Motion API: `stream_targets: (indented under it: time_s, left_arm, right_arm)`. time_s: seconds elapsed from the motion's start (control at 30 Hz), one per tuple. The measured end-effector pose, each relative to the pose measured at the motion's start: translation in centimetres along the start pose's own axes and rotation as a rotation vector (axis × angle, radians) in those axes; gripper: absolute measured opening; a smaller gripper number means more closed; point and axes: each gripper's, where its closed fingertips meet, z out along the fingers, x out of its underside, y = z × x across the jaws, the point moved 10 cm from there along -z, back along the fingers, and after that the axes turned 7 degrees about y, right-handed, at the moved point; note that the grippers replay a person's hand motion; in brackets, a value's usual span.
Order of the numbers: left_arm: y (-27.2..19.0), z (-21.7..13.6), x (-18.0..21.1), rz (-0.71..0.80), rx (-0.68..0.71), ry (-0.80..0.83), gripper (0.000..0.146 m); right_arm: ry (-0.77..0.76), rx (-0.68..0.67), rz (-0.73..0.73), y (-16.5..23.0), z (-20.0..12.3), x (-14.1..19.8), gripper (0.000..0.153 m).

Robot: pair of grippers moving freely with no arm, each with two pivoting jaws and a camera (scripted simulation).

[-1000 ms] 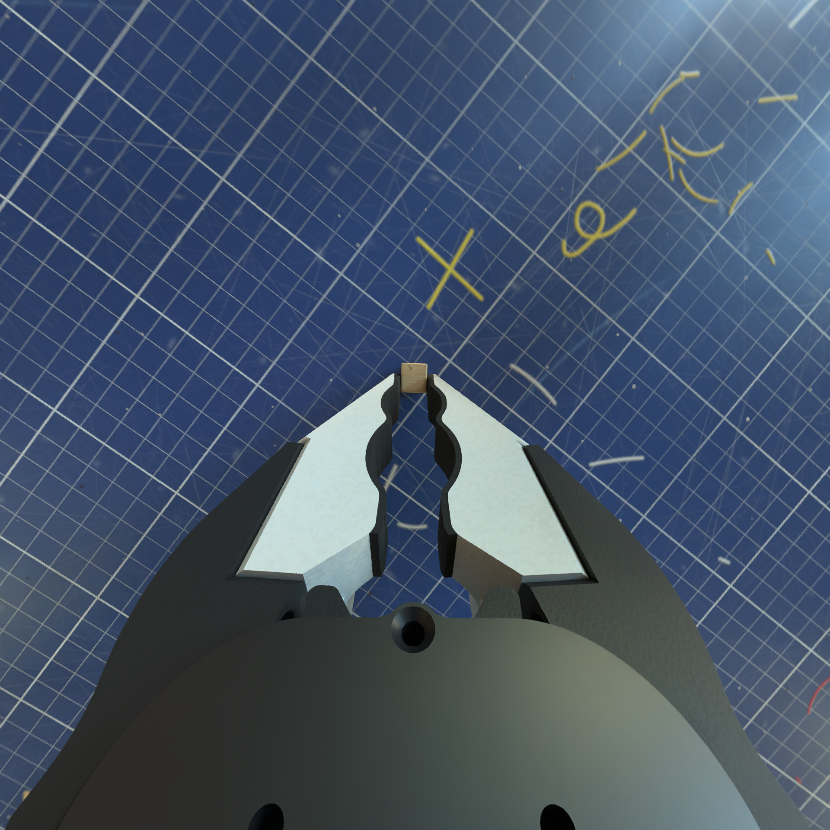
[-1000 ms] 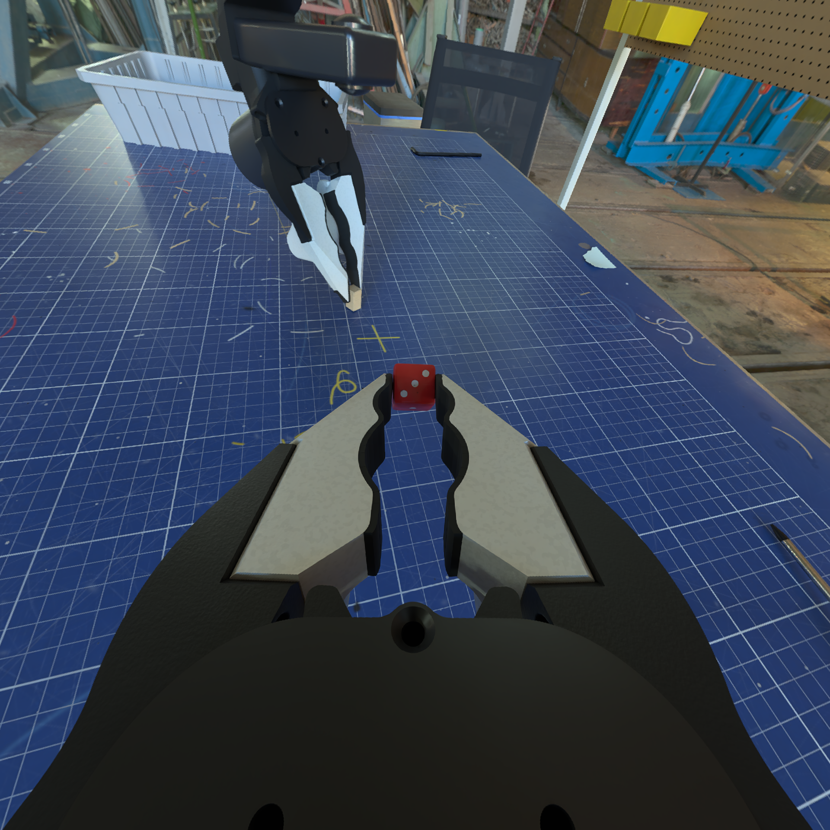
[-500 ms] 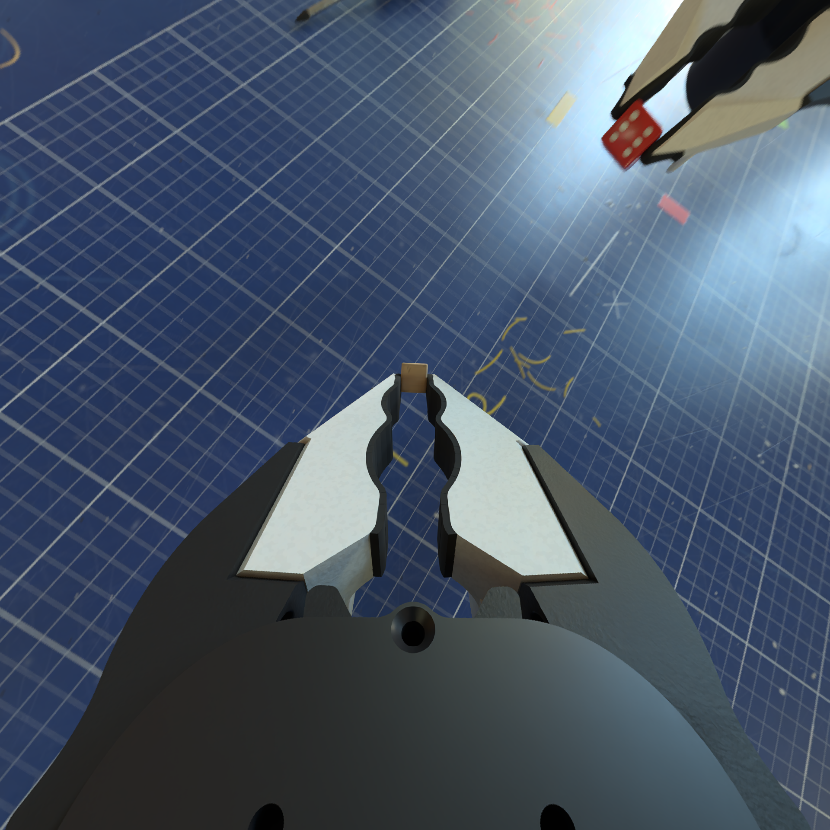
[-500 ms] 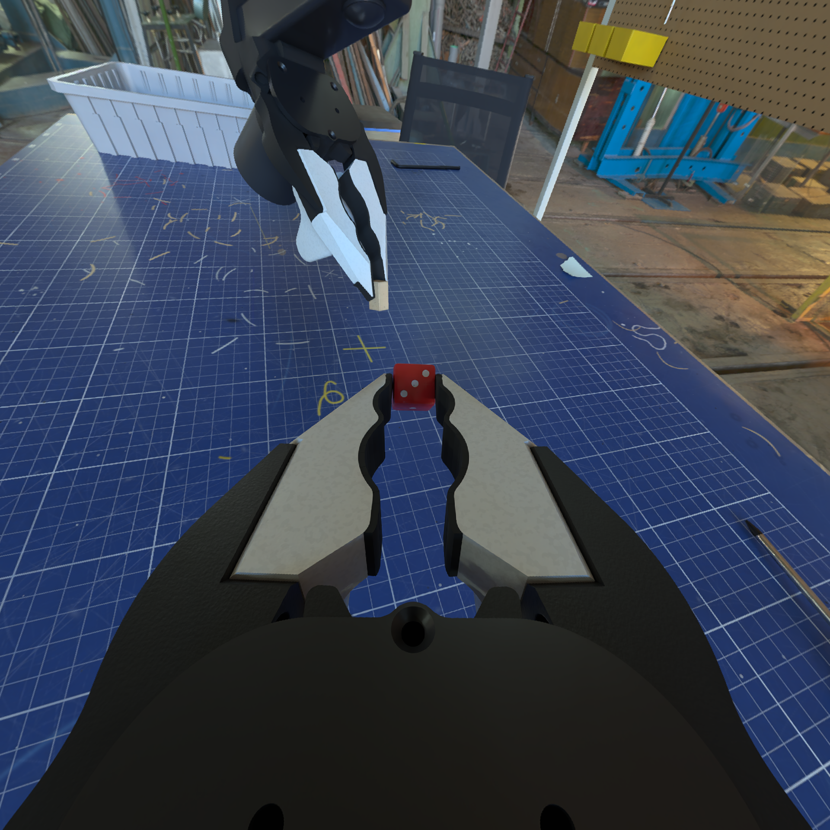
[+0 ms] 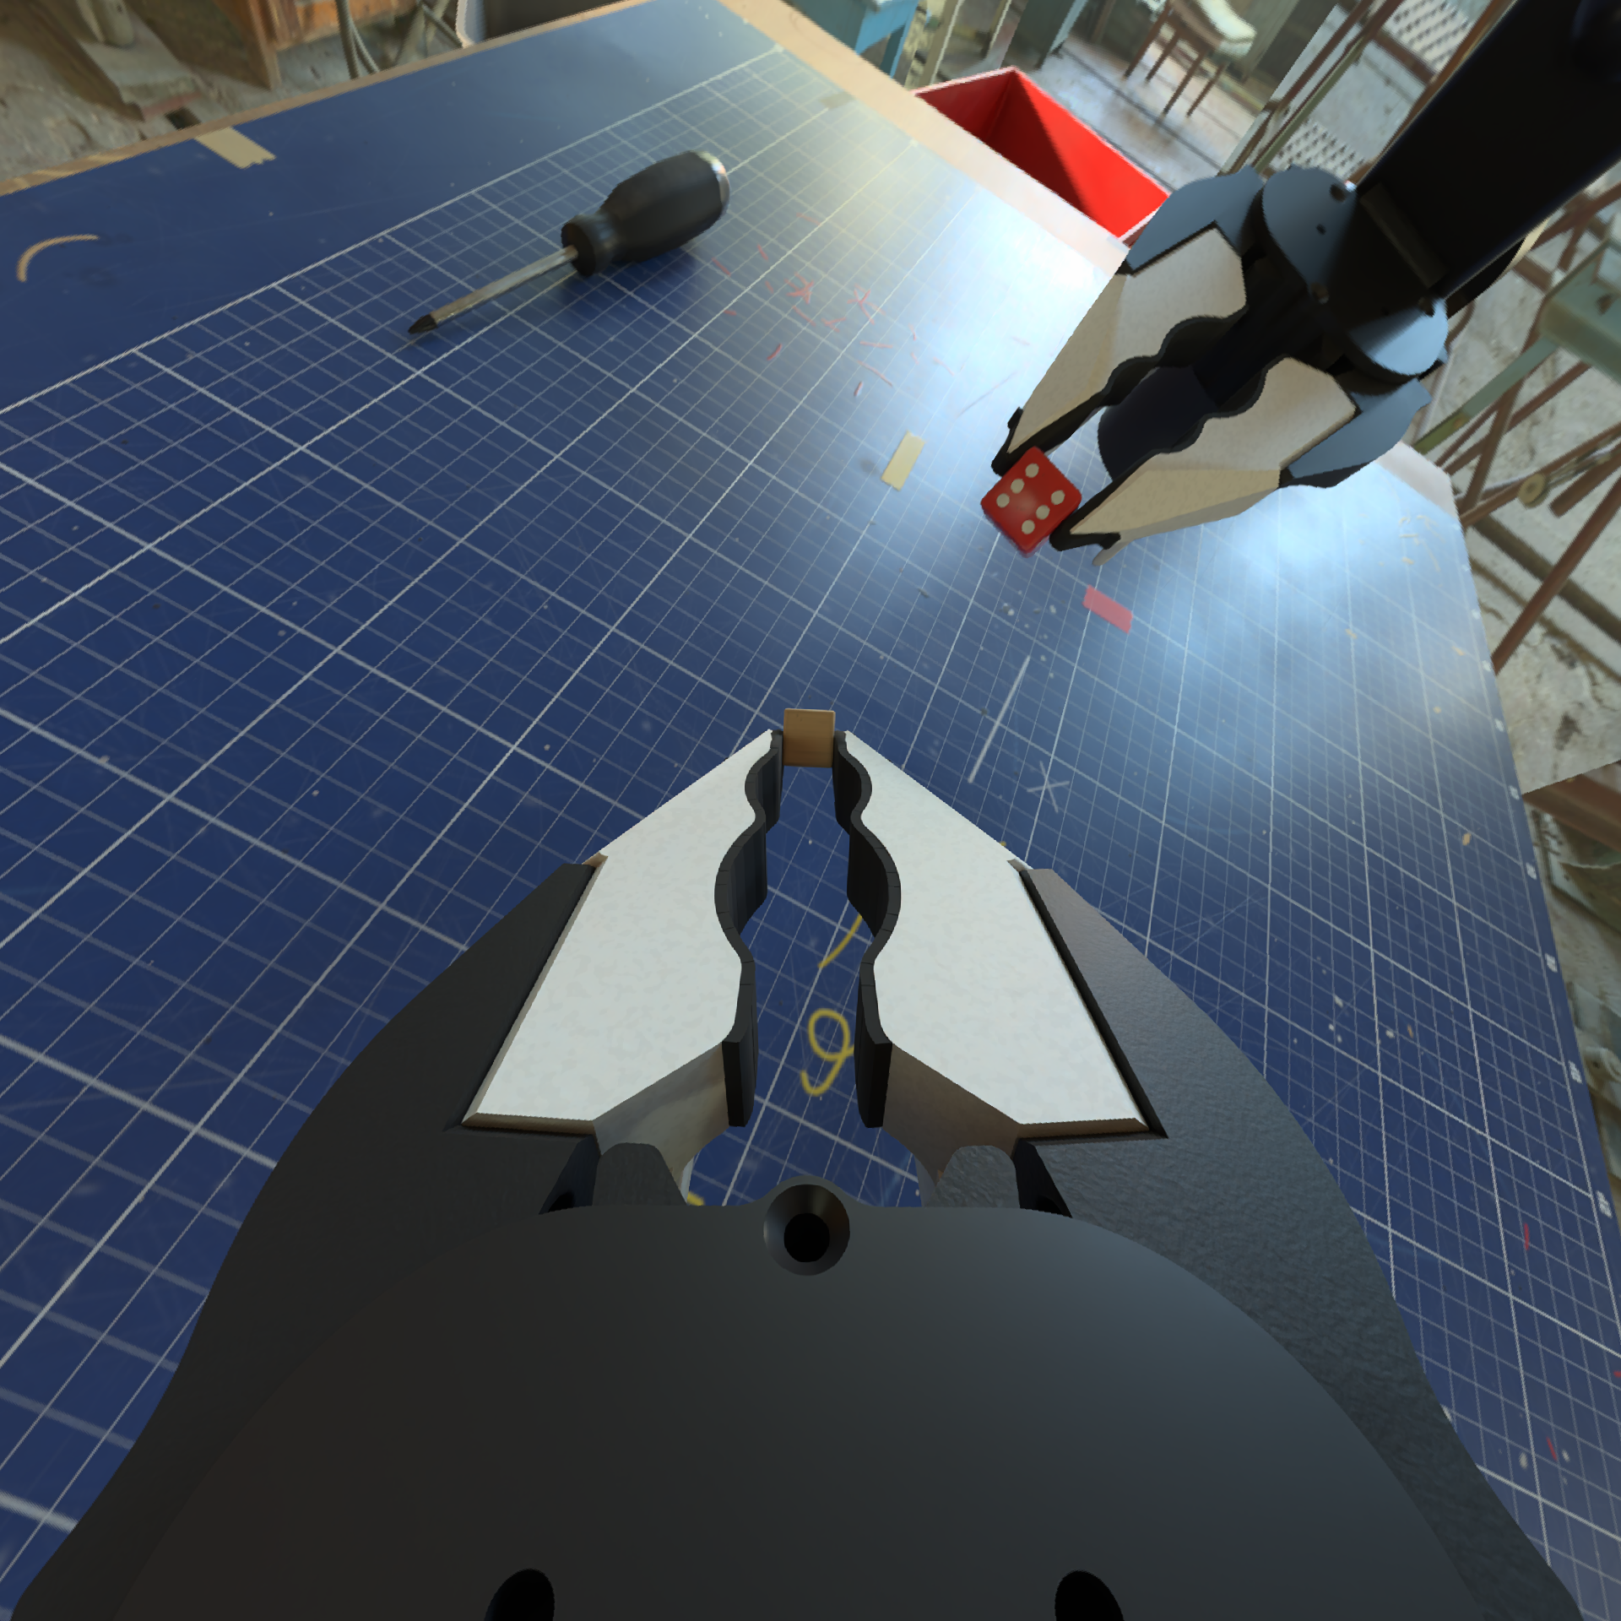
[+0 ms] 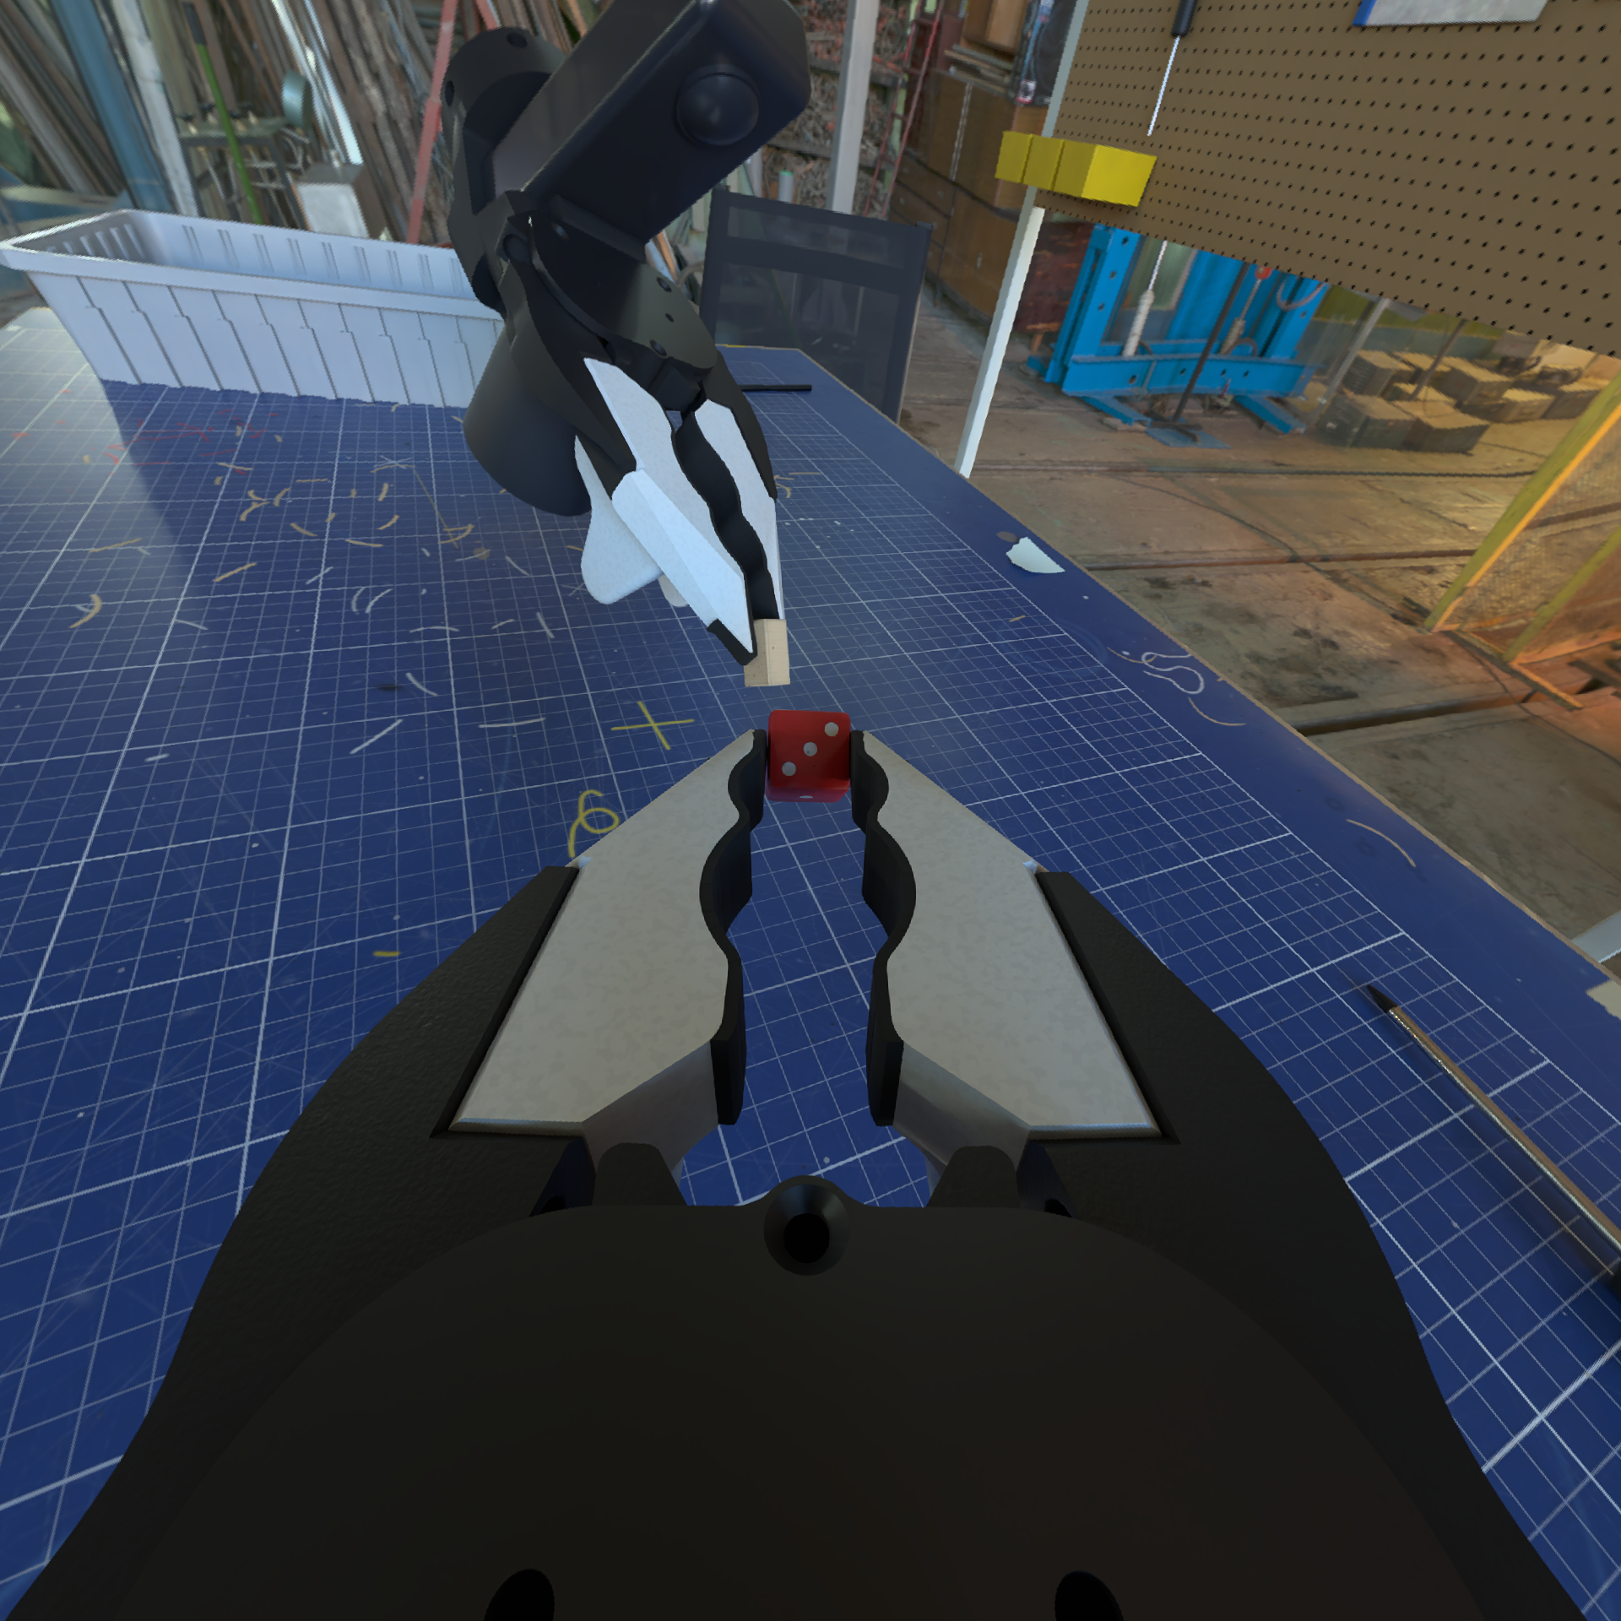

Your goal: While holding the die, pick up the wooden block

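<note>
We hold the block (image 5: 808, 738) pinched at the left gripper's (image 5: 808, 746) tips and the die (image 6: 808, 756) in the right gripper's (image 6: 808, 759) (both clear of the counter (image 5: 351, 614)), keeping each visible.

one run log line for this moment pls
left tool: shut on wooden block, off the mat | right tool: shut on die | screwdriver: untouched

Landmark: blue gridded cutting mat (image 5: 439, 614)
Mat middle: bare, passable
Far mat end: black-handled screwdriver (image 5: 614, 237) lying flat
Opposite mat end: white slatted plastic bin (image 6: 246, 307) blocks
</note>
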Motion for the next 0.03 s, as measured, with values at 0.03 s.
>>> stream_targets:
  time_s: [0.03]
  left_arm:
    - [0.04,0.19,-0.14,-0.001,0.008,-0.009,0.01]
  right_arm:
    - [-0.003,0.006,0.002,-0.03,-0.02,0.02,0.019]
